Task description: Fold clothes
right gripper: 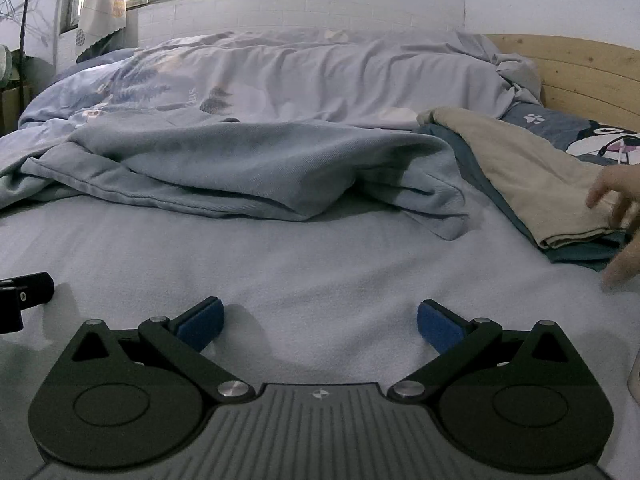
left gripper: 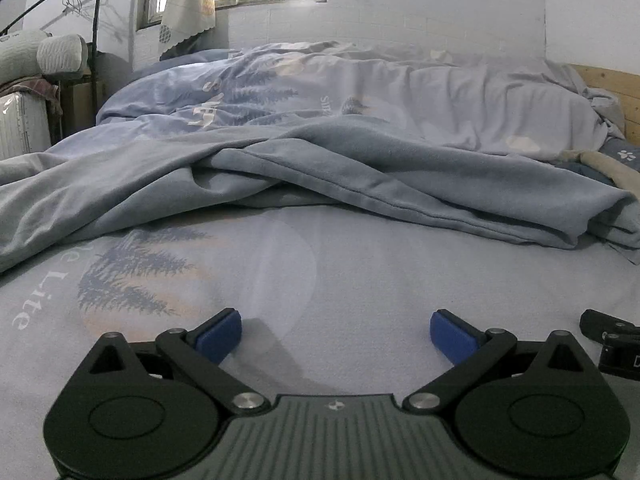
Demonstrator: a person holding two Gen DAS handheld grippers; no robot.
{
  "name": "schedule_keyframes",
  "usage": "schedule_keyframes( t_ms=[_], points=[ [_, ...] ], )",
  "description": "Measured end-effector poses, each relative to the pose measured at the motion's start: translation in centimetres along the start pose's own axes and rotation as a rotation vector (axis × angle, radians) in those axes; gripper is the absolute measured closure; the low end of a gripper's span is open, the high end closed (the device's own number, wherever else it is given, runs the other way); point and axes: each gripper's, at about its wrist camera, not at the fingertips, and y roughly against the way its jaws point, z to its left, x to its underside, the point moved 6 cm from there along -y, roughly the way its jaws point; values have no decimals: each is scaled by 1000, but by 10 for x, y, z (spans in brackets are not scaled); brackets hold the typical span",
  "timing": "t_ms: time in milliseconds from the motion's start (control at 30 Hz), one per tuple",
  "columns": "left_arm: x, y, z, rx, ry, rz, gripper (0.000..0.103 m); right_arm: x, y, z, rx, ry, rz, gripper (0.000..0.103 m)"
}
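My left hand-held gripper [left gripper: 336,334] sits low and level, its two blue-padded fingers [left gripper: 219,338] spread wide with nothing between them. At the right edge of its view I see a black part of my right hand-held gripper [left gripper: 612,340] close beside it. My right hand-held gripper [right gripper: 320,324] is posed the same way, low, level, jaws wide apart and empty, blue pads [right gripper: 440,330] facing inward. At the far right of that view a bare hand [right gripper: 622,216] shows, blurred, fingers spread and pointing down.
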Motion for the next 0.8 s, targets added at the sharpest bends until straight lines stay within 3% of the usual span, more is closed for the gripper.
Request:
schedule_keyframes(
  t_ms=[800],
  points=[
    [3,4,1,-1,-1,-1,0,0,-1,-1,0,0,0,0]
  ],
)
